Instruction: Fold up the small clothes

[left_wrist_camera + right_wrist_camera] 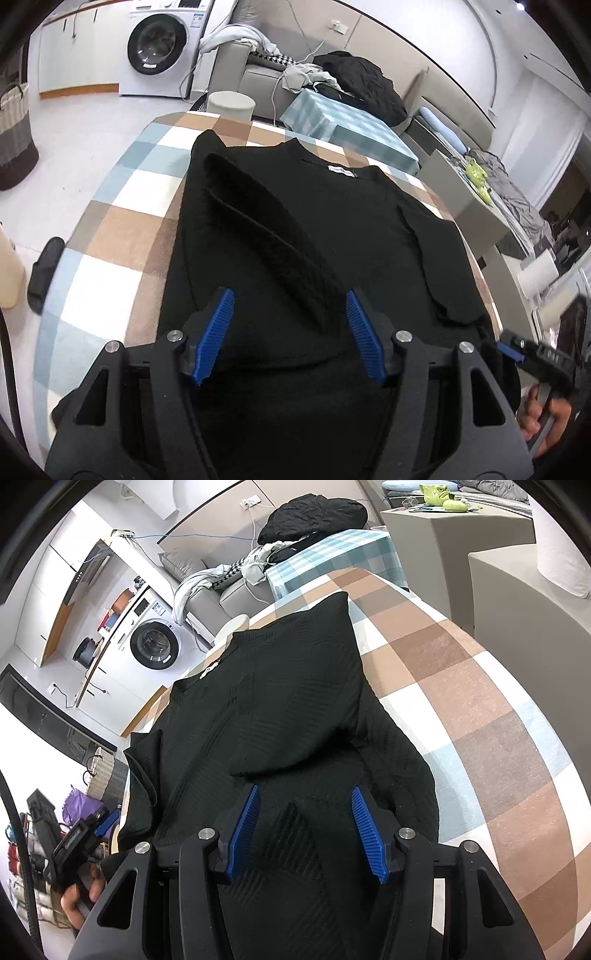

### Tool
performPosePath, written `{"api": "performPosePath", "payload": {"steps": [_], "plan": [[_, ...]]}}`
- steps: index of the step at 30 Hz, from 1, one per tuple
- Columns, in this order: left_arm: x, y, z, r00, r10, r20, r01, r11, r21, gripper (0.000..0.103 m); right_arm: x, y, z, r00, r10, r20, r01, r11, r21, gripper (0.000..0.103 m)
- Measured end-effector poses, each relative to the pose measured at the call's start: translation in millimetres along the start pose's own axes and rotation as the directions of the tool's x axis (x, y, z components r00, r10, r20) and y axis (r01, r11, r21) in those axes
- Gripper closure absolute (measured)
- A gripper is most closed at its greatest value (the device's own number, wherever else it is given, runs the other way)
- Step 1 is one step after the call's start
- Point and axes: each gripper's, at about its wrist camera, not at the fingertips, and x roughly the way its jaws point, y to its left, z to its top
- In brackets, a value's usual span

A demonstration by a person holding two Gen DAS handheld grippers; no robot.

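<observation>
The black sweater [295,229] lies flat across the checked table [122,229], collar toward the far edge, both sleeves laid inward — ready for halving. Left gripper [290,334] and right gripper [304,829] hover over its hem, jaws apart, empty.

A: Anything legible here?

B: Nothing I can make out. The black sweater [295,221] has a white neck label [341,172] with dark print on it, too small and blurred to read

A: And the washing machine [162,44]?

B: It carries a blue and white sticker [198,18] at its top corner and some small marks on its panel, none clear enough to spell out. From the right wrist view the same machine shows a sticker [159,609] too, equally unreadable

A: So no brand, no number?

B: None that can be read
</observation>
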Motion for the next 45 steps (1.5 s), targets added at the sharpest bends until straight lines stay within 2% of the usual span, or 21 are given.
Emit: {"api": "performPosePath", "payload": {"steps": [4,7,9,10,11,12,13,14,16,19,20,21,22,24,25,29,34,39,41,45], "plan": [[27,2,14,1.000,-0.012,-0.016,0.011,0.998,-0.059,0.040,-3,-2,0,1.000,-0.002,-0.001,0.002,1.000,0.004,0.050],[48,-2,27,1.000,0.021,-0.017,-0.022,0.997,-0.075,0.029,-3,-3,-2,1.000,-0.003,-0.003,0.003,1.000,0.004,0.049],[62,-2,34,0.997,0.072,-0.029,-0.075,0.993,-0.093,0.030,-3,-4,-3,1.000,-0.004,-0.006,0.004,1.000,0.005,0.049],[68,0,38,0.996,0.085,-0.034,-0.089,0.990,-0.107,0.033,-2,-5,-4,1.000,-0.005,-0.008,0.005,1.000,0.006,0.049],[75,2,40,0.995,0.093,-0.033,-0.097,0.988,-0.123,0.040,-2,-6,-4,1.000,-0.006,-0.009,0.006,1.000,0.007,0.049],[80,4,42,0.993,0.106,-0.044,-0.111,0.985,-0.130,0.069,-2,-7,-4,1.000,-0.006,-0.010,0.006,1.000,0.009,0.049],[85,5,43,0.993,0.104,-0.061,-0.111,0.985,-0.129,0.092,-3,-9,-4,1.000,-0.006,-0.010,0.006,1.000,0.013,0.049],[90,4,45,0.993,0.095,-0.069,-0.103,0.987,-0.120,0.096,-3,-9,-4,1.000,-0.004,-0.009,0.005,1.000,0.014,0.049],[89,-2,47,0.996,0.090,-0.026,-0.092,0.991,-0.093,0.097,-4,-10,-5,1.000,-0.006,-0.007,0.006,1.000,0.013,0.049],[86,-33,52,1.000,0.021,0.012,-0.021,1.000,0.009,0.097,-6,-12,-5,1.000,-0.007,-0.007,0.008,1.000,0.013,0.049],[86,-47,54,1.000,-0.005,0.009,0.004,0.999,0.051,0.095,-6,-12,-5,1.000,-0.009,-0.006,0.009,1.000,0.015,0.049],[86,-56,53,1.000,-0.017,0.010,0.016,0.997,0.071,0.085,-6,-12,-5,1.000,-0.010,-0.007,0.010,1.000,0.015,0.049],[86,-63,53,1.000,-0.029,0.000,0.029,0.995,0.093,0.064,-6,-12,-4,1.000,-0.009,-0.007,0.010,1.000,0.015,0.049],[82,-71,50,1.000,-0.021,0.013,0.019,0.993,0.120,0.037,-7,-12,-4,1.000,-0.009,-0.004,0.009,1.000,0.017,0.049],[77,-71,49,0.999,-0.010,0.040,0.005,0.992,0.125,0.037,-8,-12,-4,1.000,-0.008,-0.003,0.009,1.000,0.017,0.049],[66,-60,47,0.999,0.030,0.037,-0.033,0.993,0.109,0.036,-8,-12,-4,1.000,-0.011,0.000,0.011,1.000,0.009,0.049],[28,-39,29,0.992,0.106,0.064,-0.111,0.990,0.085,0.035,-18,-11,-5,1.000,-0.009,0.020,0.009,1.000,-0.012,0.049],[-22,-6,-6,0.981,0.172,0.085,-0.178,0.981,0.074,0.027,-42,-15,-7,0.998,-0.016,0.056,0.020,0.998,-0.067,0.048],[-39,2,-18,0.976,0.194,0.096,-0.201,0.977,0.072,0.020,-51,-19,-10,0.998,-0.033,0.057,0.038,0.995,-0.092,0.046],[-73,25,-45,0.959,0.263,0.106,-0.271,0.960,0.064,0.019,-60,-22,-22,0.999,-0.041,0.017,0.043,0.984,-0.171,0.042]]}}
